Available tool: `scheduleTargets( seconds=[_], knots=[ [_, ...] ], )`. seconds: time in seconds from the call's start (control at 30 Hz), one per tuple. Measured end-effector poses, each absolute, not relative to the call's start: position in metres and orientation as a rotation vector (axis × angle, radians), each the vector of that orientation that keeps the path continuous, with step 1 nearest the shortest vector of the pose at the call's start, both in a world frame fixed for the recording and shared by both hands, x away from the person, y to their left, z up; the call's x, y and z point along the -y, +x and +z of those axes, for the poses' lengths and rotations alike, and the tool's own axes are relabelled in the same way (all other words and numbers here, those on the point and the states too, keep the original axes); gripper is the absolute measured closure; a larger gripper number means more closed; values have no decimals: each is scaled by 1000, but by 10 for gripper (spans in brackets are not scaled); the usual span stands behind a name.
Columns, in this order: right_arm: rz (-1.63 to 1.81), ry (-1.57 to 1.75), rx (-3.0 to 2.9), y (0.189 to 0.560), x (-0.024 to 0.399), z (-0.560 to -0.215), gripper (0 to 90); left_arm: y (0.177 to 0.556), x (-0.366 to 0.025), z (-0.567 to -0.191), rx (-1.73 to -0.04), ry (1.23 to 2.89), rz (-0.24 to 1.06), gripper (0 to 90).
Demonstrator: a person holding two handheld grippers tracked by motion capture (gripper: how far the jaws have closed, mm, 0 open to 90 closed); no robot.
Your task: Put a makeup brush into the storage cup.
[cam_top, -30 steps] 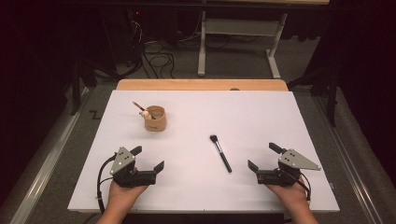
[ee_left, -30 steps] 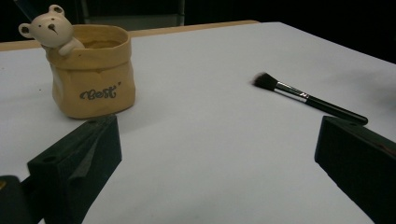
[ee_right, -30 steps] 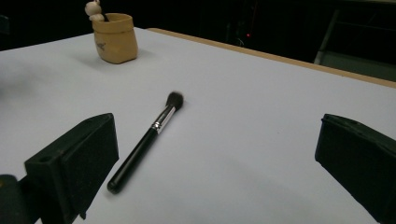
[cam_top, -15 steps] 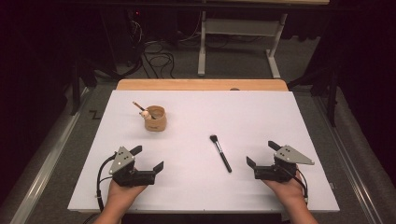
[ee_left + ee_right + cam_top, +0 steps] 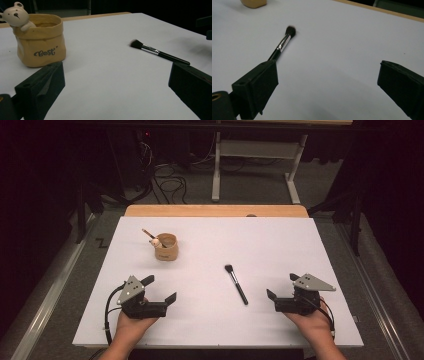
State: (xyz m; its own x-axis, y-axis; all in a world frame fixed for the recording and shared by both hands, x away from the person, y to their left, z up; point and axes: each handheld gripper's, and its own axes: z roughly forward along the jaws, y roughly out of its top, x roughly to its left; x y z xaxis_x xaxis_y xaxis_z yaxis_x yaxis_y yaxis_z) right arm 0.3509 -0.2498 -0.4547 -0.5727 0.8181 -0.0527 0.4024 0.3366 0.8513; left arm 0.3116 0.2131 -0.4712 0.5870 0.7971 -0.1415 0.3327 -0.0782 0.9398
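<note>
Brush point(image 5: 236, 283) flat on white table point(image 5: 260, 240), bristles toward far edge, between both grippers, nearer the right one. Yellow pot point(image 5: 166, 247) with bear figure, far left, well apart from brush. Left gripper point(image 5: 160, 293) near front edge, jaws spread, empty. Right gripper point(image 5: 282, 287) just beside brush handle, jaws wide apart, empty.

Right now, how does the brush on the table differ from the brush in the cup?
The brush on the table lies flat on the white surface; the brush in the cup leans tilted, resting in the yellow cup. The first has a black handle with dark bristles; the second shows a brown handle. Neither is touched by a claw.
</note>
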Motion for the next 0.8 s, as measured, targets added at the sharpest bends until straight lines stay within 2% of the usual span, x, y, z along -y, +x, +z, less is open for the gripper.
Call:
scheduleTargets(
  seconds=[0.17, 0.8],
  knots=[
    [1081, 1078, -2190, 350, 248, -454, 40, 306, -216, -467, -957, 1628, 517, 16],
    [911, 1113, -2376, 352, 243, -453, 65, 306, -211, -469, -944, 1674, 538, 14]
  ],
)
